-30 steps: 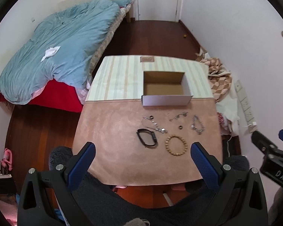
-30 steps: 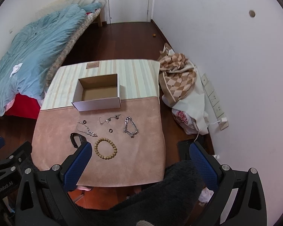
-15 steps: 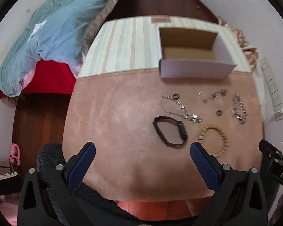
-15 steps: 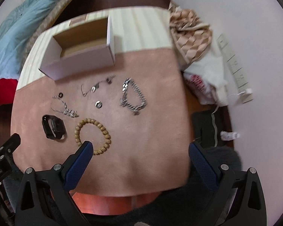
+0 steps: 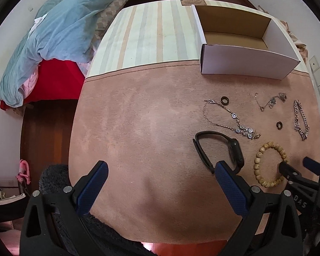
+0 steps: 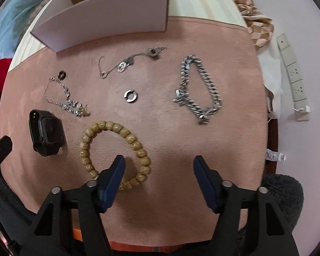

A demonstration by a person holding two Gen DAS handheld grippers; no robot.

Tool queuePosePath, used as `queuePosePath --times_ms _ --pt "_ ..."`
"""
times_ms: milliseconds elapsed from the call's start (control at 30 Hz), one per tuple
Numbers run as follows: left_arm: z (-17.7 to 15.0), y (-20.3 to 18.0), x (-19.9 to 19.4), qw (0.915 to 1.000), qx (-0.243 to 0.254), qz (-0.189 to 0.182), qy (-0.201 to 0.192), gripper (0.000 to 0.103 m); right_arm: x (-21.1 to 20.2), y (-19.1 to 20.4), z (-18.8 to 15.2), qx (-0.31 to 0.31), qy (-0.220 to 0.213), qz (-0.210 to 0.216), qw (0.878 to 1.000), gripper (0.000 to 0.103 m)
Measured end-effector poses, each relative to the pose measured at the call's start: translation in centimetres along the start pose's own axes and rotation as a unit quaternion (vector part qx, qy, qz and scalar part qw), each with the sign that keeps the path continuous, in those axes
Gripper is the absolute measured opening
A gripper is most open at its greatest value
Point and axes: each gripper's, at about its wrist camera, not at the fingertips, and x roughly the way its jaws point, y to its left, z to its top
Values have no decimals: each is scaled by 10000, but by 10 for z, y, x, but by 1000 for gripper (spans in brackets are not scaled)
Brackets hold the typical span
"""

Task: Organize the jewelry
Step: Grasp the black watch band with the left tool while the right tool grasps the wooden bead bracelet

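Both claws stand wide open, gripping nothing. Right claw (image 6: pixel 159 162) hangs low over the pink mat (image 6: pixel 160 202), its left finger (image 6: pixel 113 175) covering part of the bead bracelet (image 6: pixel 115 149); whether it touches the beads is unclear. Left claw (image 5: pixel 160 171) hovers beside it, its right finger (image 5: pixel 230 187) hiding the near end of the black watch (image 5: pixel 219 147). White letters "DAS" show on the right claw's body, cut off. Farther back lie a gem chain (image 6: pixel 68 100), a thick silver chain (image 6: pixel 200 91), a thin chain (image 6: pixel 128 63) and two rings (image 6: pixel 130 96), slightly blurred. Beyond, a white box (image 5: pixel 245 61) sits open on the striped counter (image 5: pixel 151 34); a small label behind it is unreadable.
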Motion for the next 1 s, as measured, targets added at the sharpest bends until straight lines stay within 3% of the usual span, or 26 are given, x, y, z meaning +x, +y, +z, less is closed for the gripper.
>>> queuePosePath --times_ms 200,300,333,600,767,833,933,1000 --pt "0 -1 2 9998 73 -175 -34 100 1 6 1 -168 -42 -6 9998 45" --pt "0 -1 7 9995 48 -296 78 88 -2 6 -1 -218 -84 -18 9997 22" --pt "0 0 12 9991 9 -382 179 86 -3 6 -1 -201 -77 -21 9998 9" --pt "6 -2 36 9953 -229 -784 519 84 -4 -24 -6 128 -66 -38 9999 9" --pt "10 -14 52 9923 -188 -990 721 61 -1 -24 -7 121 -81 -104 9998 10" --pt "11 -18 56 9923 -112 -981 742 40 -1 -23 -6 135 -90 -113 9998 10" --pt "10 -22 56 9937 31 -928 625 18 -1 -22 -6 110 -68 -136 9998 10" --pt "9 -24 54 9951 164 -821 517 11 -1 -21 -4 76 -68 -147 9998 10"
